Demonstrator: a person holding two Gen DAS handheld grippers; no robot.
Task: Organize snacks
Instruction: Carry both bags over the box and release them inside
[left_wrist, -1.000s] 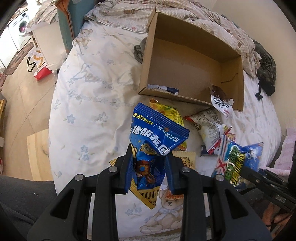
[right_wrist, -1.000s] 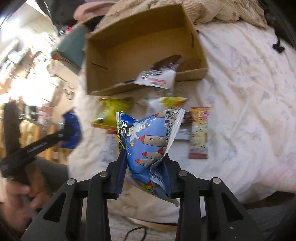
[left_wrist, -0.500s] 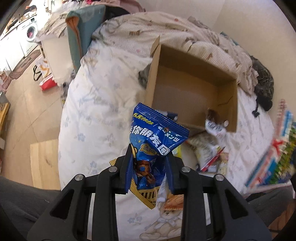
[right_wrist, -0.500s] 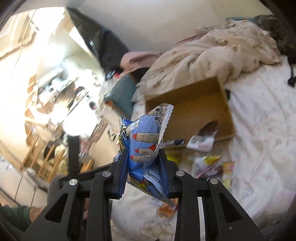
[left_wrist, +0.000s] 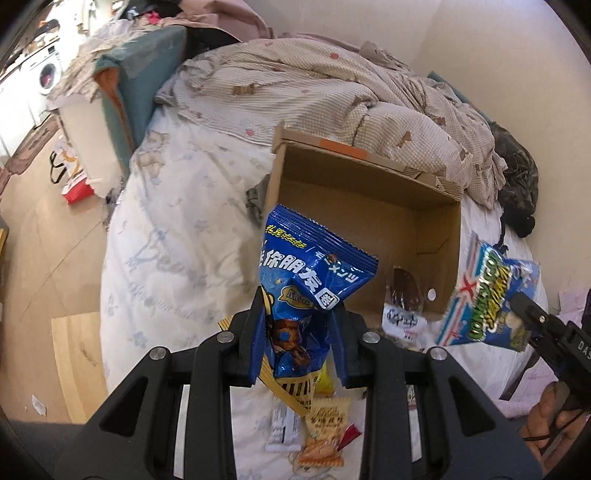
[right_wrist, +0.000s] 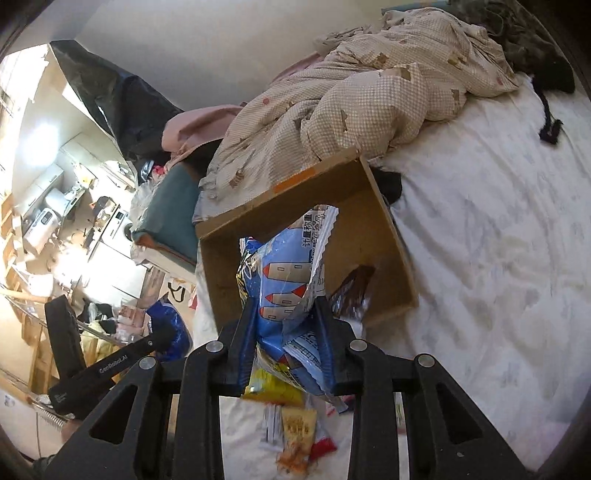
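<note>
Carry step, both loaded. Left gripper (left_wrist: 297, 343) clamped on dark blue foil snack bag (left_wrist: 310, 291); right gripper (right_wrist: 284, 343), just tightened, clamped on light blue plastic snack packet (right_wrist: 291, 288). Both aloft near open brown cardboard box (left_wrist: 369, 206) on bed. Next: advance over box, release inside.

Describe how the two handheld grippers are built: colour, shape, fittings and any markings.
Both the left gripper and right gripper are matte black plastic, with triangular cut-outs, silver round screws and blue-faced finger pads. White lettering marks each body in the other gripper's view.
</note>
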